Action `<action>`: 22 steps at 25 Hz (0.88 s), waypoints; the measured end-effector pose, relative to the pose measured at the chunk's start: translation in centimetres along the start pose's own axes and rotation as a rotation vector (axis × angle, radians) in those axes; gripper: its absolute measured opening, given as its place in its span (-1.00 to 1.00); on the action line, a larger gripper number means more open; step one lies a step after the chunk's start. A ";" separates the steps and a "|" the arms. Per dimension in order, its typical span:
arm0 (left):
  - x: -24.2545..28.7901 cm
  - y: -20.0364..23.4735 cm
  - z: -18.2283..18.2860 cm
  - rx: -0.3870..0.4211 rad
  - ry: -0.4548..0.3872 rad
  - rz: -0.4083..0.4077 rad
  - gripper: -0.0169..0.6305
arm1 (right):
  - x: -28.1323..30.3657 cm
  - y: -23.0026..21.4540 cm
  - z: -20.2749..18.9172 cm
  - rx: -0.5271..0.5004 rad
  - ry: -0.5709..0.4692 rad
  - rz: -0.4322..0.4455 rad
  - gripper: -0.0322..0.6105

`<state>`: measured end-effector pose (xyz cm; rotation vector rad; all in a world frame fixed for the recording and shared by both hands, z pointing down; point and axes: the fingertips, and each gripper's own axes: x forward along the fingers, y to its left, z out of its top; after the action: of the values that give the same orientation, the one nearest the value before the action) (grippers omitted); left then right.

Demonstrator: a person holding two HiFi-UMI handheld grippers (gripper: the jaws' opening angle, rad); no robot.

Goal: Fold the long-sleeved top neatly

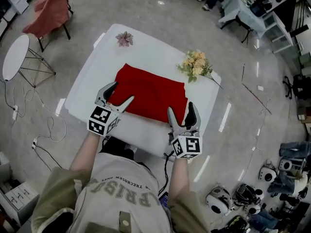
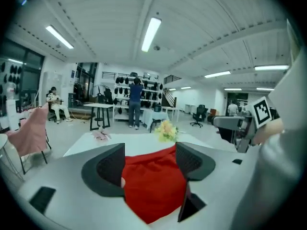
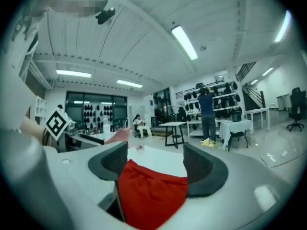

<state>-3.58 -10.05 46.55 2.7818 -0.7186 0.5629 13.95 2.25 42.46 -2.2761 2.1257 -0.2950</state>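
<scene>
The red long-sleeved top (image 1: 150, 93) lies folded into a compact rectangle on the white table (image 1: 92, 81). My left gripper (image 1: 118, 95) is open at the top's near left edge, one finger on each side of that corner. My right gripper (image 1: 182, 111) is open at the near right corner. In the left gripper view the red top (image 2: 153, 186) fills the gap between the spread jaws of the left gripper (image 2: 150, 162). The right gripper view shows the same: red top (image 3: 151, 195) lies between the parted jaws of the right gripper (image 3: 156, 164). Neither gripper pinches the cloth.
A pink flower (image 1: 124, 38) lies at the table's far edge, and a yellow bouquet (image 1: 196, 64) sits just past the top's far right corner. A reddish chair (image 1: 48, 11) and a round side table (image 1: 14, 57) stand on the left. Cables trail on the floor.
</scene>
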 end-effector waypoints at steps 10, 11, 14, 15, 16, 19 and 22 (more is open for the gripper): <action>-7.2 -5.7 3.5 -0.056 -0.279 0.175 -0.63 | -6.0 5.0 3.6 -0.013 -0.148 -0.149 -0.39; -7.7 -6.2 3.6 -0.045 -0.295 0.182 -0.69 | -6.6 5.5 3.9 -0.036 -0.154 -0.149 -0.41; -9.1 -7.3 4.0 -0.033 -0.332 0.190 -0.85 | -8.0 6.6 4.9 -0.115 -0.178 -0.163 -0.64; -9.5 -7.6 4.1 -0.028 -0.340 0.189 -0.87 | -8.5 6.8 5.2 -0.134 -0.186 -0.170 -0.80; -9.8 -8.0 4.2 -0.019 -0.348 0.188 -0.90 | -8.9 7.0 5.4 -0.146 -0.192 -0.177 -0.84; -10.8 -9.0 4.5 0.013 -0.368 0.189 -0.91 | -9.9 7.5 5.8 -0.155 -0.206 -0.188 -0.89; -11.5 -9.4 5.0 0.038 -0.388 0.193 -0.91 | -10.2 8.1 6.3 -0.179 -0.220 -0.179 -0.89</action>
<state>-6.59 1.42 36.30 2.9077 -1.0709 0.0604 6.25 10.96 33.80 -2.4665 1.9151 0.1454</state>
